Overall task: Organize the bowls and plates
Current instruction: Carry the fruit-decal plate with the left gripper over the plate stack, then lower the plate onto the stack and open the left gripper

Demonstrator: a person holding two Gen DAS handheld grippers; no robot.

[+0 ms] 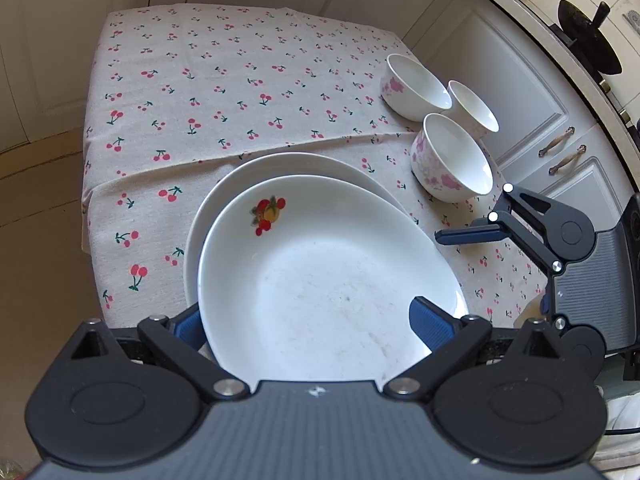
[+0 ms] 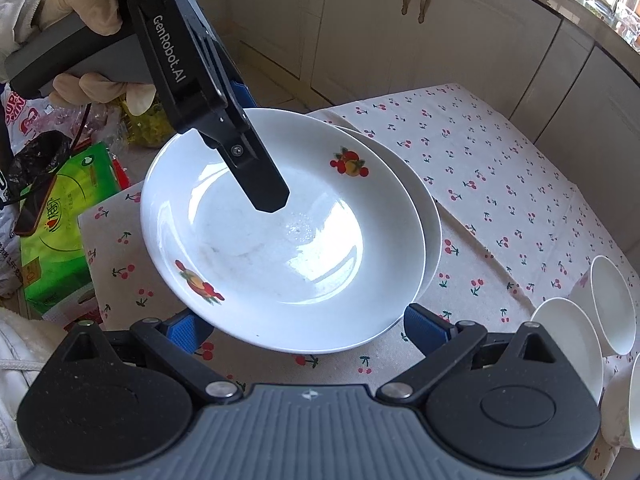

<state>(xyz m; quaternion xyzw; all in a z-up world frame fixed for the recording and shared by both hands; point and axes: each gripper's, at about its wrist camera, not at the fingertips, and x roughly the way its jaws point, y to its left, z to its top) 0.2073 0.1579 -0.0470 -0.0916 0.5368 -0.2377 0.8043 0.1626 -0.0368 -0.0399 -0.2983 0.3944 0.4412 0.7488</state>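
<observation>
A white deep plate with fruit prints (image 1: 328, 280) sits tilted over a second white plate (image 1: 280, 166) on the cherry-print tablecloth (image 1: 224, 88). My left gripper (image 1: 308, 322) is shut on the top plate's near rim, one finger under it and one inside. In the right wrist view the same plate (image 2: 288, 248) is held by the left gripper (image 2: 260, 188) from the far side. My right gripper (image 2: 304, 330) is open and empty at the plate's near edge. Three white bowls with pink flowers (image 1: 452, 160) stand to the right.
White cabinets (image 1: 532, 92) and a counter with a dark pan (image 1: 588, 36) lie right of the table. A green tissue pack (image 2: 60, 236) and plastic bags (image 2: 24, 120) lie beyond the table's left side in the right wrist view. Bowls (image 2: 572, 340) stand by my right gripper.
</observation>
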